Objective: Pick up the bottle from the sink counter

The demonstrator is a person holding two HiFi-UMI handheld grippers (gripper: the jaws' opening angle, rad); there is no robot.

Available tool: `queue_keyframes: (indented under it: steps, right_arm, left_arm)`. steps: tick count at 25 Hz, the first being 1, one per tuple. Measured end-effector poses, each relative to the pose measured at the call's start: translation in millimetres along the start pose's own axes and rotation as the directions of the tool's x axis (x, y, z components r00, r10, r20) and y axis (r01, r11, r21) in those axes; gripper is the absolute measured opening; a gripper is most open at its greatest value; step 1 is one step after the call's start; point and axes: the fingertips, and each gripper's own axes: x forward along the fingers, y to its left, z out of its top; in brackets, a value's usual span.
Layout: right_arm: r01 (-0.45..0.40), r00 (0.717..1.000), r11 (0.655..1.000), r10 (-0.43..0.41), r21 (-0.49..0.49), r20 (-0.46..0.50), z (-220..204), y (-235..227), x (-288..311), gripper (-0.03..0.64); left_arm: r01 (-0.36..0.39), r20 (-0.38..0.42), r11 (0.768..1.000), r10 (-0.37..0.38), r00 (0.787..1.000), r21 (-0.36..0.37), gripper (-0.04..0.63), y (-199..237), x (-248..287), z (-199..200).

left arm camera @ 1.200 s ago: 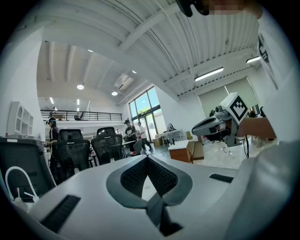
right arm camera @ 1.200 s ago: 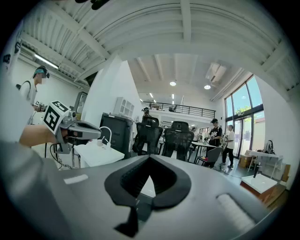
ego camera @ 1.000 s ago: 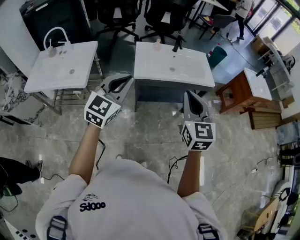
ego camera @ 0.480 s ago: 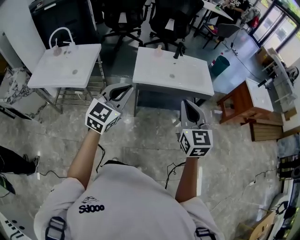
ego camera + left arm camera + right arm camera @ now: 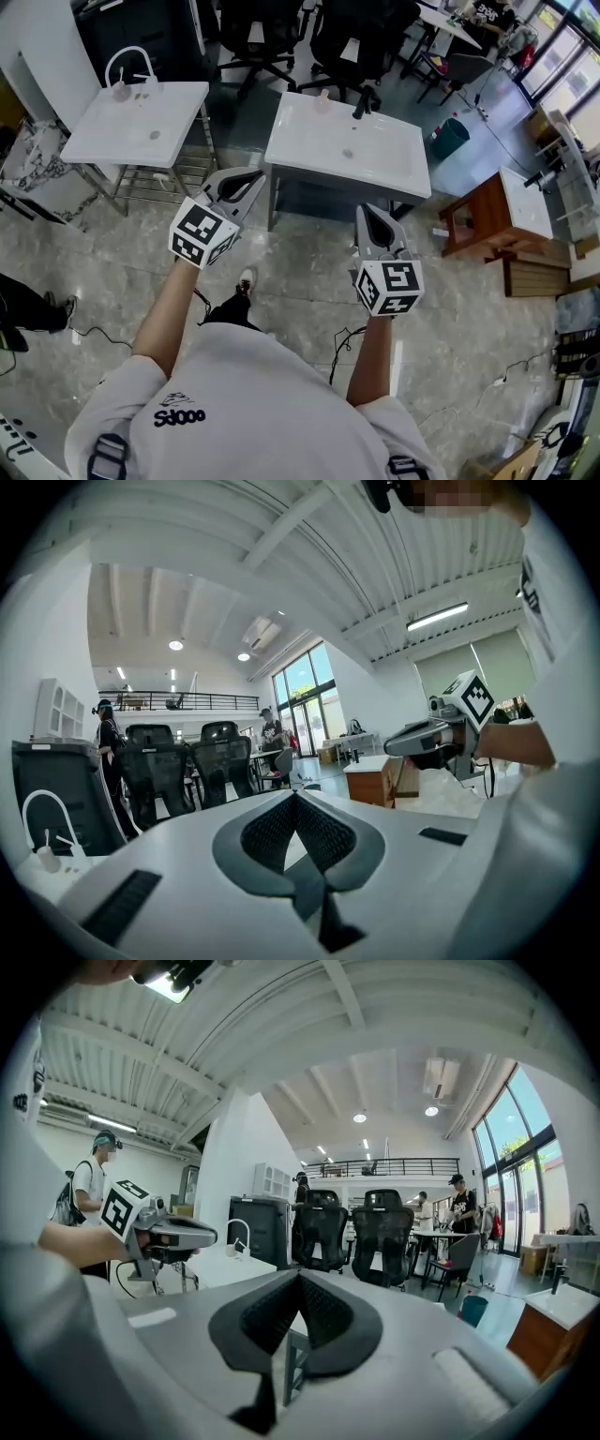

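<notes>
A: Left gripper view: shut jaws on the left gripper [image 5: 295,803], nothing between them. Same on the other side?
B: Same. Right gripper [image 5: 300,1279] closed tight, gripping nothing.
A: And the bottle [image 5: 323,97]?
B: Well ahead of both pairs of jaws, at the far edge of the sink surface [image 5: 384,155], just left of the black faucet [image 5: 360,100]. Untouched.
A: Nearer in?
B: Grey stone floor [image 5: 300,248] below the jaws. Off to the left of the left jaws, a second sink [image 5: 141,131]. Beyond, black office chairs [image 5: 246,23].
</notes>
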Motion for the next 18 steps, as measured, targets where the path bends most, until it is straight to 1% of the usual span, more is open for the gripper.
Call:
queue_keyframes:
  steps: [4,9,15,18]
  right_arm:
    - [0.002,1.0,0.999,-0.002,0.037,-0.01,-4.0,-14.7,12.6,0.008]
    - [0.009,1.0,1.0,-0.009,0.011,-0.026,-10.4,-38.1,38.5,0.008]
    - [0.029,0.999,1.0,-0.029,0.006,-0.036,-7.1,-75.1,104.5,0.008]
    - [0.047,0.998,0.999,-0.047,0.003,-0.05,-8.9,-90.6,138.8,0.008]
  left_arm:
    - [0.004,-0.005,1.0,-0.004,1.0,0.0,0.002,5.5,19.0,-6.6]
    - [0.015,0.0,1.0,-0.015,1.0,-0.015,0.002,22.7,56.4,-17.8]
    - [0.018,0.007,1.0,-0.017,1.0,-0.013,0.002,75.3,116.7,-21.5]
    - [0.019,-0.015,1.0,-0.019,1.0,-0.006,0.002,100.0,144.8,-32.6]
